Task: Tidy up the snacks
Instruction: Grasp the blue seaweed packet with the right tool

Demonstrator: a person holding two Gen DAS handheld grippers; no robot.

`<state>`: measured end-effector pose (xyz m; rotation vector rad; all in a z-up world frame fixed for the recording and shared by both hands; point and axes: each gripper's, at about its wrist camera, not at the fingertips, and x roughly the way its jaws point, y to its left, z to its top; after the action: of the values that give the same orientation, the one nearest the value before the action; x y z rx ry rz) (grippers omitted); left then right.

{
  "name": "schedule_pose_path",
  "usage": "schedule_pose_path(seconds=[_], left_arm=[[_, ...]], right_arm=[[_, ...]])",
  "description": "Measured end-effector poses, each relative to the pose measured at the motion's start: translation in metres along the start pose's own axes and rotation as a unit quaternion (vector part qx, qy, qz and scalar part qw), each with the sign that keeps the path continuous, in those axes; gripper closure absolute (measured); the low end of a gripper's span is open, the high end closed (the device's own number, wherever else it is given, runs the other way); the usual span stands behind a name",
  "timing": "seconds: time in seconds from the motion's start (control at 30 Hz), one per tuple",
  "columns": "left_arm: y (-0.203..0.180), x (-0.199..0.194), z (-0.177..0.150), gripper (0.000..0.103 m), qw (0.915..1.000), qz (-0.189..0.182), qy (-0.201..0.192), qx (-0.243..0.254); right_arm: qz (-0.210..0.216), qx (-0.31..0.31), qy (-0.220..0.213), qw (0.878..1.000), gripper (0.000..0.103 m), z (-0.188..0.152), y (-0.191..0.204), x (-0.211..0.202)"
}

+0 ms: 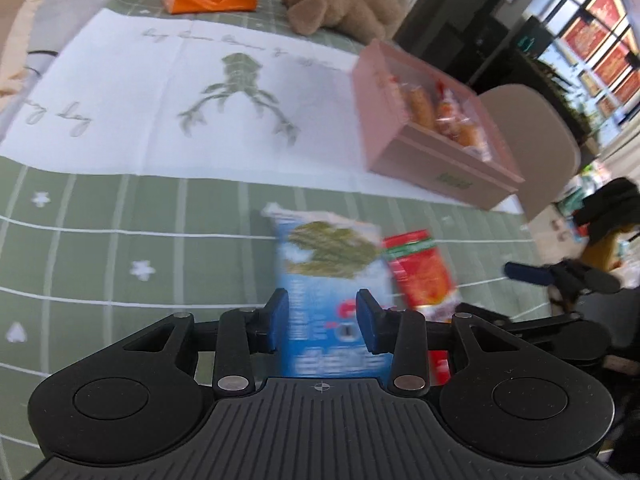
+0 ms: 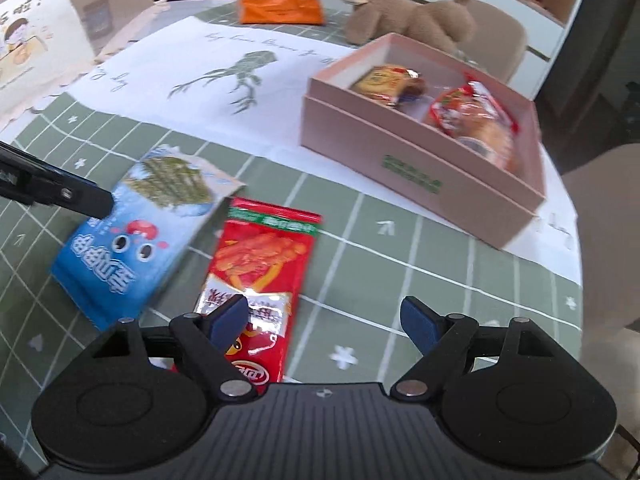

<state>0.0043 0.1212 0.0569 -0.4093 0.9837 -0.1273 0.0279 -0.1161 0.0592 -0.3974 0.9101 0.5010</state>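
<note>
Little text legible. Blue packet (image 2: 120, 248): large white Chinese characters seen upside down, not readable; cartoon eyes beside them. Red packet (image 2: 256, 280): green top band with small print, blurred; white panel with red characters and a round red logo, not decipherable. Pink box (image 2: 412, 160): green printed block on front wall, too small to read. White sheet (image 2: 224, 60): cursive script lines, illegible. Card (image 2: 28, 40) at left: "啦!" legible, rest cut off.

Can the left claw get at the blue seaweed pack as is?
Probably yes: the left claw is open, straddling the blue seaweed pack. The red snack pack lies beside it, not across.
</note>
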Motion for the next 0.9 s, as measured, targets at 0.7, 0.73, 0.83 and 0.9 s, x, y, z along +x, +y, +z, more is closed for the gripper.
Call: schedule_pose_path(seconds=[0.7, 0.73, 0.83, 0.9], left_arm=[[0.028, -0.052, 0.005, 0.062, 0.9883, 0.117, -0.083, -0.051], [0.029, -0.056, 0.003, 0.062, 0.9872, 0.122, -0.088, -0.052], [0.028, -0.062, 0.0, 0.062, 0.9844, 0.139, -0.097, -0.046], [0.027, -0.062, -0.002, 0.062, 0.9826, 0.152, -0.099, -0.042]], right_arm=[[0.171, 0.003, 0.034, 0.985, 0.02, 0.055, 0.076, 0.002], [0.159, -0.008, 0.042, 0.986, 0.02, 0.058, 0.084, 0.008], [0.136, -0.025, 0.067, 0.988, 0.02, 0.064, 0.103, 0.025], [0.12, -0.036, 0.059, 0.99, 0.016, 0.067, 0.11, 0.029]])
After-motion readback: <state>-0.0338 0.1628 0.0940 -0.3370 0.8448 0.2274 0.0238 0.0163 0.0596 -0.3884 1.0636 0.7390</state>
